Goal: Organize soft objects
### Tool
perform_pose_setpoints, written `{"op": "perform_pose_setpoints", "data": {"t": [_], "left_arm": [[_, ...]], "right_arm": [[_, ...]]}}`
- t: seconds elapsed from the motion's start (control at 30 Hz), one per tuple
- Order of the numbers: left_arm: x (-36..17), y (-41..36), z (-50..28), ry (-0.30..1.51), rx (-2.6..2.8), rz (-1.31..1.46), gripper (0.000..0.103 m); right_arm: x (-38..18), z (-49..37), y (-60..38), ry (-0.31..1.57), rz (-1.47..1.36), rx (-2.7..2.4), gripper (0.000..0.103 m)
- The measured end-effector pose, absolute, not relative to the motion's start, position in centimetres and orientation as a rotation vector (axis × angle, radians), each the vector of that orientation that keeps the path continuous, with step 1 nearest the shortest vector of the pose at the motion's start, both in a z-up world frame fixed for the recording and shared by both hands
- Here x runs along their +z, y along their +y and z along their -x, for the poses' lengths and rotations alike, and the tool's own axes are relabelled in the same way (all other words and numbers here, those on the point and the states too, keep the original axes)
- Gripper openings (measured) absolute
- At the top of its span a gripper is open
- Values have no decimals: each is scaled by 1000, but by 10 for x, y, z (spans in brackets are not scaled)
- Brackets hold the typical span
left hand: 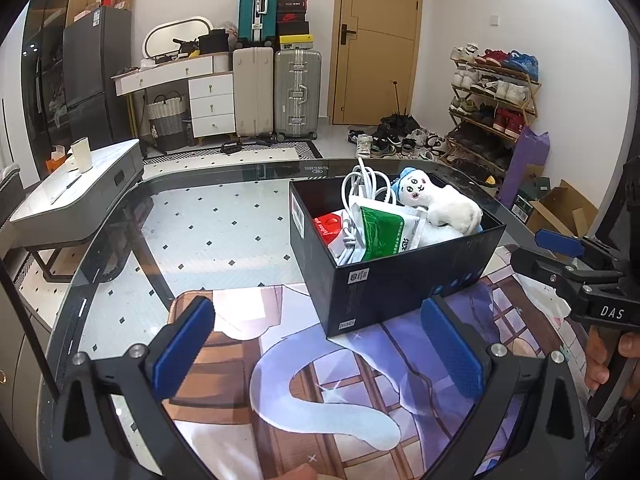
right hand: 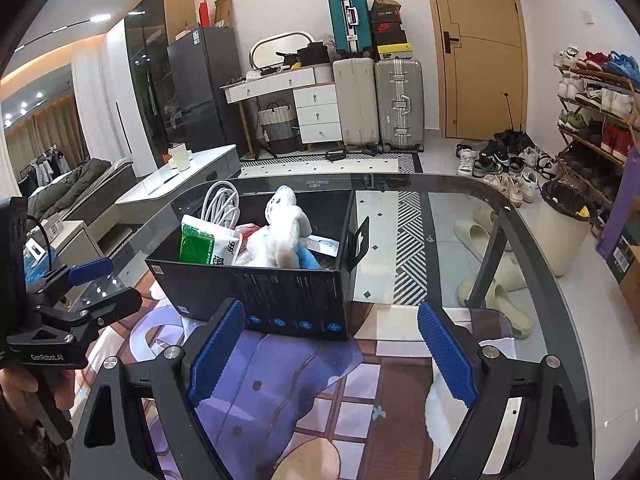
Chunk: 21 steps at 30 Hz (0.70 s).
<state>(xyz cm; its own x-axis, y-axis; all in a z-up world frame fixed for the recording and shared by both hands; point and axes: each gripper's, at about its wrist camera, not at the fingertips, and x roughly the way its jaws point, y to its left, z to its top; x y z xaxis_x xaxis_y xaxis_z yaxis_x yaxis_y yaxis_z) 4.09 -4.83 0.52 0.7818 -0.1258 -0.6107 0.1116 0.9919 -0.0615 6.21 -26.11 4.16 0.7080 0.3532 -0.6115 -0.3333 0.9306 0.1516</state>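
A black box [left hand: 384,280] [right hand: 280,292] stands on a printed mat on the glass table. Inside lie a white plush toy [left hand: 444,204] [right hand: 286,232] with a blue part, a green and white packet [left hand: 384,232] [right hand: 204,244], a coiled white cable [left hand: 366,188] [right hand: 220,204] and a red item [left hand: 330,226]. My left gripper [left hand: 320,352] stands open in front of the box with nothing between its blue pads. My right gripper [right hand: 336,352] is open too, empty, just short of the box's near wall. Each gripper shows at the edge of the other's view.
The printed mat [left hand: 320,400] [right hand: 280,400] covers the near part of the glass table [left hand: 224,220] [right hand: 460,240]. Past the table are suitcases [left hand: 296,92], a white dresser, a shoe rack [left hand: 492,100], a bin [right hand: 564,224] and slippers on the floor.
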Motion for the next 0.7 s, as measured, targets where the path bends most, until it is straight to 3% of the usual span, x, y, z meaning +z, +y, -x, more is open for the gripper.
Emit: {"op": "perform_pose_setpoints", "data": {"t": [0.7], "left_arm": [[-1,-47,-32,589,-144,34,103]], "right_arm": [[35,-55,-260,627,-42,359,90]]}}
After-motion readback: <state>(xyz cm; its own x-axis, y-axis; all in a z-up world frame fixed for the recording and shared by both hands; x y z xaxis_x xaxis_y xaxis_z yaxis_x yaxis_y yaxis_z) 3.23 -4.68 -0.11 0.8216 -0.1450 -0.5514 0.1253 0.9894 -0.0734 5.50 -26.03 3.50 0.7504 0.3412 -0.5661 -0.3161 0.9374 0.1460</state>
